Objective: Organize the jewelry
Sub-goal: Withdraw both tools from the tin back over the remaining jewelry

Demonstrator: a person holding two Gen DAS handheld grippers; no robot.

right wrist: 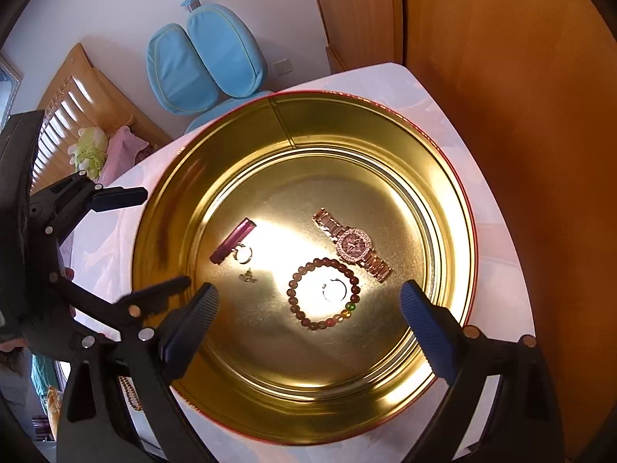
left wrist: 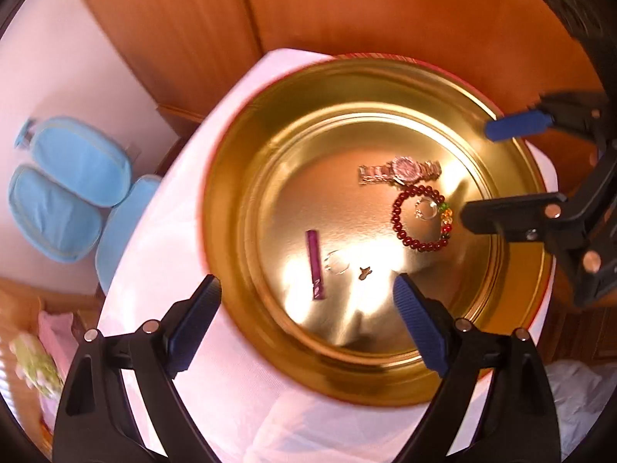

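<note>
Hovering over gold tin [right wrist: 162,208] w/ watch [right wrist: 353,245] & bracelet [right wrist: 324,297], both tongs [left wrist: 308,308] [right wrist: 308,316] gape wide, empty.

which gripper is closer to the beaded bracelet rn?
Right. The right gripper hangs open directly over the beaded bracelet in the gold tin. The left gripper, also open, is off to the side, nearer the purple bar.

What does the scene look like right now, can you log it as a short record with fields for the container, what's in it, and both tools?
container: round gold tin on a white table
contents: watch, bead bracelet around a ring, purple bar beside a second ring, small charm
left tool: open, empty, above the tin's edge
right tool: open, empty, above the tin
</note>
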